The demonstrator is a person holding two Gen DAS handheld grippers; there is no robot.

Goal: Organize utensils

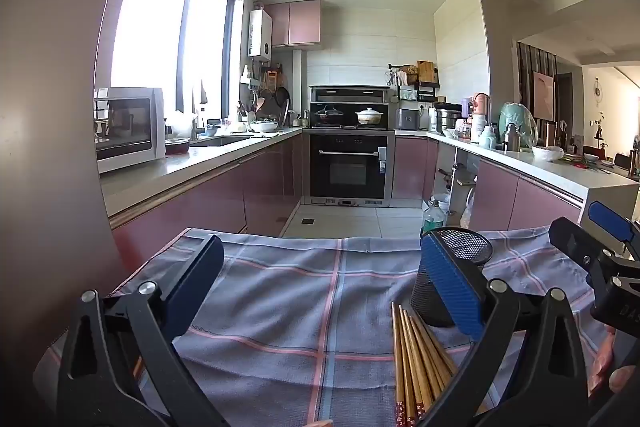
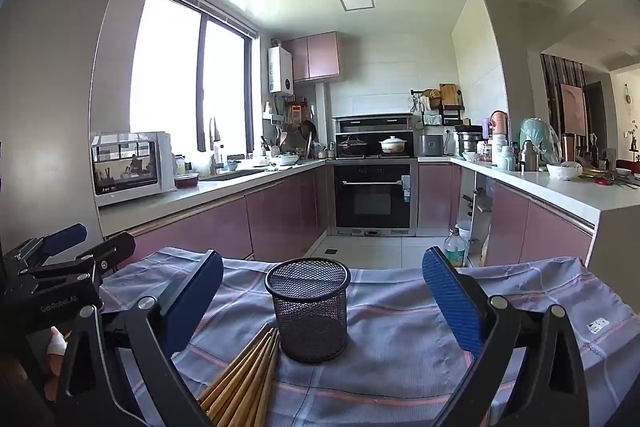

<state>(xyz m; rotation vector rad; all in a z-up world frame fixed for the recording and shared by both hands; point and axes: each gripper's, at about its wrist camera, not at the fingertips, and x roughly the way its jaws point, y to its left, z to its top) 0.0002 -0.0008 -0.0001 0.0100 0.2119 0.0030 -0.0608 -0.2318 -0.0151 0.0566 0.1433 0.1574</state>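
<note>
Left wrist view: left gripper (image 1: 320, 291) is standing wide open with nothing between its pads, hovering over a checked cloth (image 1: 280, 287) that is covering the worktop. Wooden chopsticks (image 1: 412, 359) are lying in a bundle on the cloth near the right finger, just beside the black mesh holder (image 1: 468, 247), which this finger is partly hiding, so its inside is not showing here. The right gripper (image 1: 592, 231) is appearing at the right edge, seen side-on. A plastic bottle (image 1: 432, 219) is standing on the floor beyond the worktop.

Right wrist view: right gripper (image 2: 322, 295) is likewise gaping wide and gripping nothing. Here the mesh holder (image 2: 308, 307) is showing in full, upright between the fingers, and its mesh is showing nothing inside. The chopsticks (image 2: 248, 375) are fanning out on the cloth (image 2: 400, 327) at its lower left, close against its base. The left gripper (image 2: 80, 243) is entering from the left edge.
</note>
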